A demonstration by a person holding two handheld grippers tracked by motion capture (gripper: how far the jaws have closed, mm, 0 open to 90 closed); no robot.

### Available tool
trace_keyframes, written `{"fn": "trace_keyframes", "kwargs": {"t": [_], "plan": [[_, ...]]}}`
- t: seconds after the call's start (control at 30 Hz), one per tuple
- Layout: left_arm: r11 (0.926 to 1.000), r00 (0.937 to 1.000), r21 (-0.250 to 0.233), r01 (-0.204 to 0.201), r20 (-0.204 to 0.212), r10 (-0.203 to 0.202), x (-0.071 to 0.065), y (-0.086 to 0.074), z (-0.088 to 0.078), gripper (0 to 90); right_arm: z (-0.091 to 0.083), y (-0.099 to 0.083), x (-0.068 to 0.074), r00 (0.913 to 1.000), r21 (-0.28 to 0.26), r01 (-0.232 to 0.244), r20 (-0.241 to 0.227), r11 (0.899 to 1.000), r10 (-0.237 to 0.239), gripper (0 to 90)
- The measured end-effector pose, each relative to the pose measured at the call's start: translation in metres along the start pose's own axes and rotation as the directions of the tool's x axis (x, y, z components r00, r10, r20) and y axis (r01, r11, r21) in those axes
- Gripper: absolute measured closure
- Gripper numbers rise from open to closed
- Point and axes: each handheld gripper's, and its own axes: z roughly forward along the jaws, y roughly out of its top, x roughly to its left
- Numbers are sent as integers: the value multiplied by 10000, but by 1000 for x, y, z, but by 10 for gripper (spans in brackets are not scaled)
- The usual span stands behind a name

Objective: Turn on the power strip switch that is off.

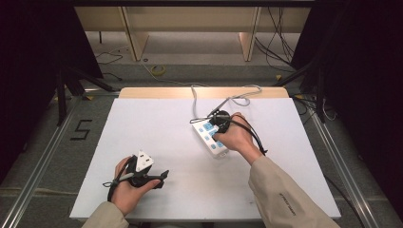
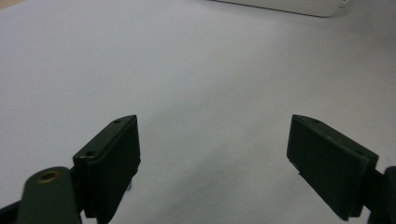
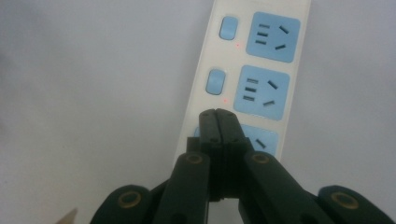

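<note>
Power strip (image 1: 211, 138) lies diagonally on the white surface (image 1: 157, 123), right of centre, its cord (image 1: 223, 97) running off toward the far edge. It's white w/ blue sockets, each paired w/ a small blue rocker switch; in the right gripper view two sockets (image 3: 261, 92) and two switches (image 3: 215, 82) sit clear beyond the tips, and tiny red dots glow beside those switches, so prob. both are on.

Right tongs (image 3: 218, 113) are pressed fully together w/ nothing between them, tips down on the strip at the switch column beside the third socket (image 3: 259, 140). That switch itself is hidden under the tips, so can't tell its position. In the high view the right hand (image 1: 237, 137) sits over the strip's near half.

Step in hand, as I read it: poking a switch w/ the closed tips, i.e. toggling an outlet, not grasping anything.

Next move prob. calls for a short, straight press on the rocker's end, then lift off and shift along to the next switch. Strip is light and unrestrained, so a sideways push could skid it; keep force vertical.

Left tongs (image 2: 212, 154) are spread wide, empty, hovering low over bare surface. The strip's edge (image 2: 285, 5) shows at the top of the left gripper view, well apart. In the high view the left hand (image 1: 128, 183) rests near the front left of the surface. It could come over and steady the strip if it slides.
</note>
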Motion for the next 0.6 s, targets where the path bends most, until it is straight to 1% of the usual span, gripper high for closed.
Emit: {"fn": "trace_keyframes", "kwargs": {"t": [0.33, 0.6], "plan": [[10000, 10000, -1, -30, 10, 30, 0, 1, -1, 171, 7, 2, 2, 10000, 116, 55, -78, 9999, -54, 900], [10000, 10000, -4, -45, 38, 45, -1, 1, 0, 171, 13, 2, 2, 9999, 284, -32, -113, 9996, 35, 900]]}}
